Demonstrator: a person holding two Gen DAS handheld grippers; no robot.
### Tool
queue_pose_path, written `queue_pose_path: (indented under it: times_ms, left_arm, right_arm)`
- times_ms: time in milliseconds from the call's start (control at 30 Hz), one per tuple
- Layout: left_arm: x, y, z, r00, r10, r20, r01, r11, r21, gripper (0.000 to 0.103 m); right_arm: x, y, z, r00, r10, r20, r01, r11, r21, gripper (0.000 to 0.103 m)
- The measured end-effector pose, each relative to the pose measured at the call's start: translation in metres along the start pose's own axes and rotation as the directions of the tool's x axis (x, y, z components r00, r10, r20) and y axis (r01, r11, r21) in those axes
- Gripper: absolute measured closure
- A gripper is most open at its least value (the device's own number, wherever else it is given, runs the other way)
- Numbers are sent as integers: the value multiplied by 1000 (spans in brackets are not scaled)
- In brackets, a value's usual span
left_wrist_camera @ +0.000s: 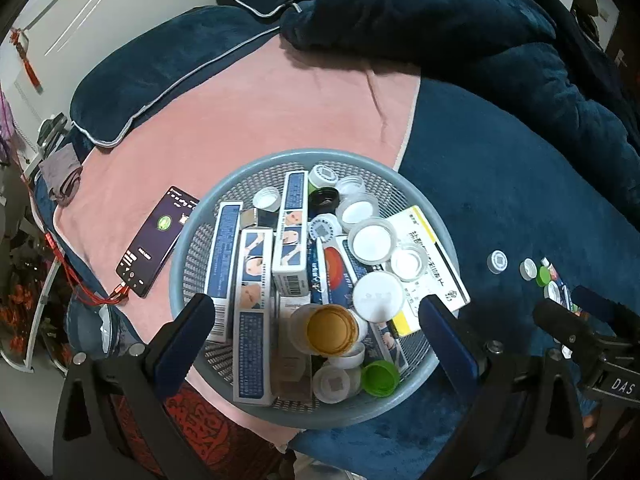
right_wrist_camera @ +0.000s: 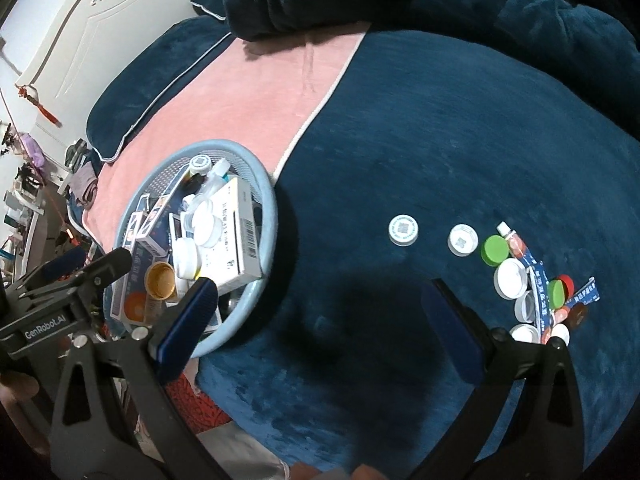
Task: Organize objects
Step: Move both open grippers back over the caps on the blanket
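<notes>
Now a blue bedspread (right_wrist_camera: pixel 440 140) is seen bearing a full grey basket (left_wrist_camera: pixel 192 248) and scattered caps.

Beside the basket, a pink blanket (left_wrist_camera: pixel 260 112) carries a lit phone (left_wrist_camera: pixel 156 240). The left gripper (left_wrist_camera: pixel 316 320) is held spread over the basket's boxes and a gold-lidded jar (left_wrist_camera: pixel 331 328), gripping nothing. The right gripper (right_wrist_camera: pixel 320 300) is spread above bare bedspread, between basket and a cap cluster (right_wrist_camera: pixel 532 284), with a white cap (right_wrist_camera: pixel 404 231) ahead. Printed labels cannot be read.

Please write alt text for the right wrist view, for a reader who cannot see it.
The open right gripper hovers empty over a dark blue blanket. Loose bottle caps lie at the right, and a grey basket of boxes and caps sits at the left.
</notes>
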State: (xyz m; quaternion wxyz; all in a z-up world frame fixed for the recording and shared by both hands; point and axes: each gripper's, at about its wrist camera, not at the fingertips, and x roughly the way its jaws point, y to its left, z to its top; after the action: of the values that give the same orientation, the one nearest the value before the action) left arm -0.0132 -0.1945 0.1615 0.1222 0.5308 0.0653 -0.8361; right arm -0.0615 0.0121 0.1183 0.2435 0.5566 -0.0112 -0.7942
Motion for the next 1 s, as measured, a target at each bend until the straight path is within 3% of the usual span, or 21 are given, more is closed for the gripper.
queue_pose_path:
  times_ms: [1000]
  left_arm:
    - [-2, -57, -3, 1000, -11, -16, 12, 994, 106, 1]
  right_arm:
    - [-20, -57, -17, 999, -40, 11, 39, 996, 85, 0]
